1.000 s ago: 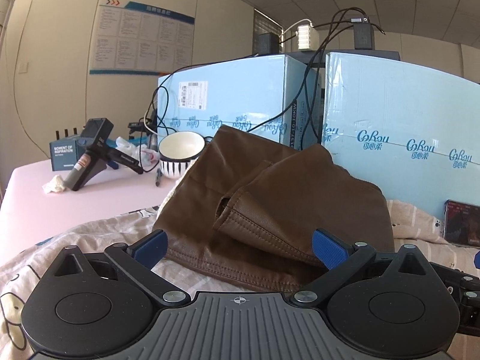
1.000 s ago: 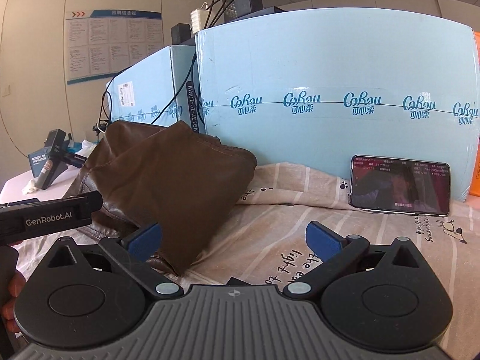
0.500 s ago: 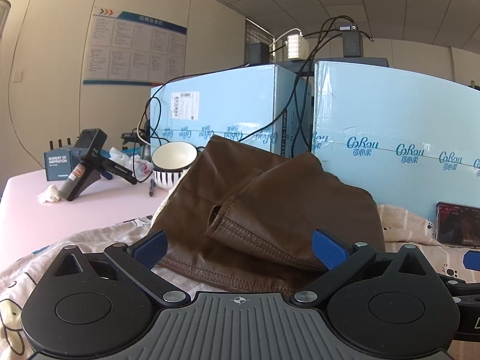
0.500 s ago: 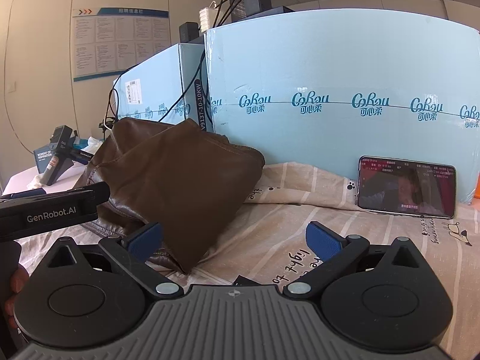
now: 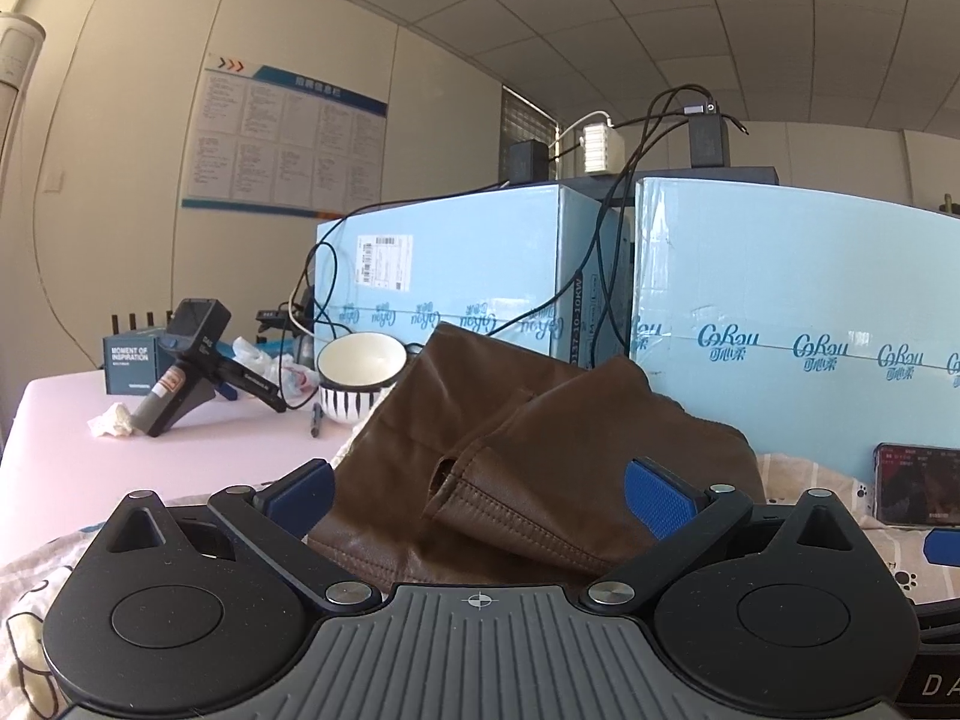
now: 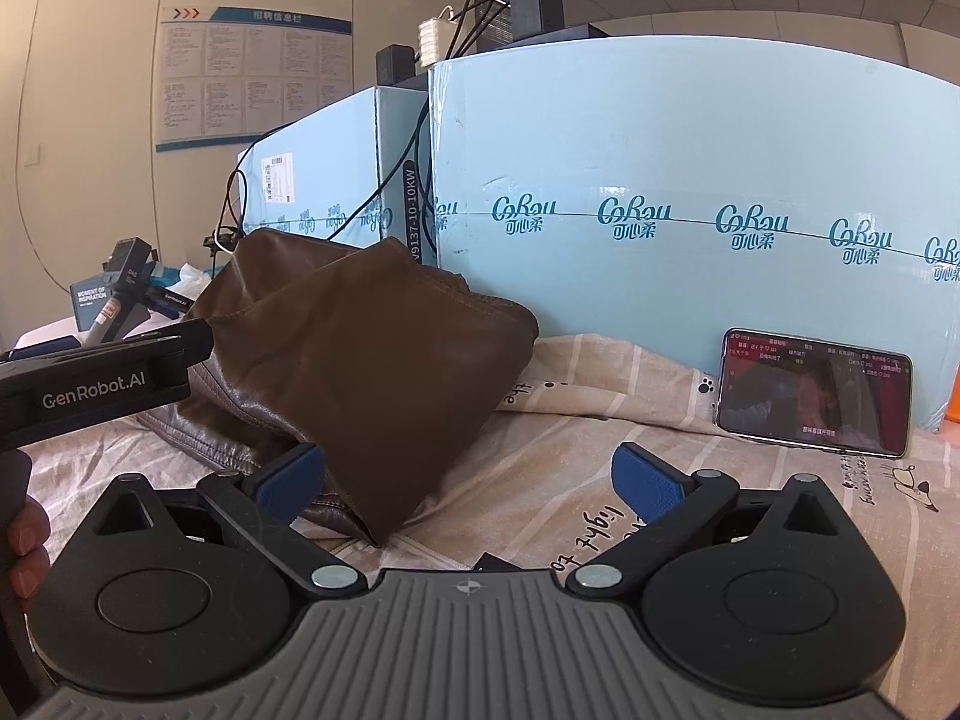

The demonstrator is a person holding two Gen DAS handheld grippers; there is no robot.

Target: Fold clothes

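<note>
Lying bunched on the sheet (image 6: 600, 450) against the blue boxes (image 6: 660, 180), the jacket (image 6: 372, 360) points a corner toward the right gripper (image 6: 471, 483). Its long axis cannot be told. Both the left gripper (image 5: 480, 495) and the right one are spread wide and empty.

Bowl (image 5: 359, 377), phone (image 6: 813, 393) (screen lit), blue boxes (image 6: 690, 228).

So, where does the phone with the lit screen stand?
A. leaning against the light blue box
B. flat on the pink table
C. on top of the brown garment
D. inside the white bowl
A: the phone stands on its long edge on the patterned sheet, its back against the light blue box.
</note>
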